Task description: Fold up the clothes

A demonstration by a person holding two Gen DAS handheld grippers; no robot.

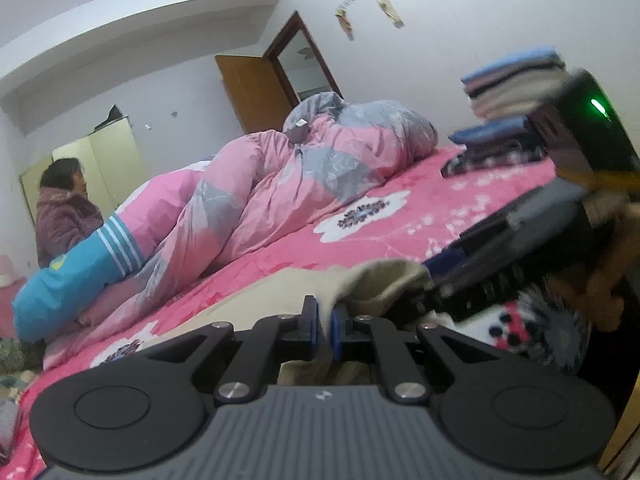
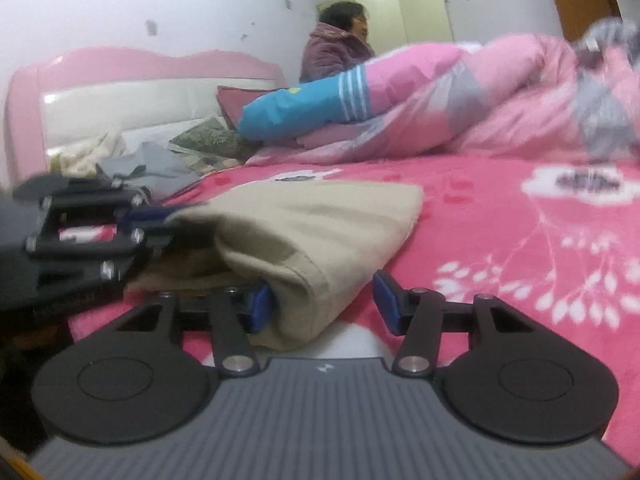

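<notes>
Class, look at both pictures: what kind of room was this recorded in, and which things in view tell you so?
Most likely a home bedroom. A bed with a bright pink floral sheet fills both views, a rumpled pink-and-grey quilt lies heaped on it, and a pink padded headboard stands against the wall.

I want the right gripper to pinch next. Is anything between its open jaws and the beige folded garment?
Nothing visible: the right gripper is open, with the beige folded garment's edge already between its blue pads. The left gripper pinches the same cloth.
</notes>
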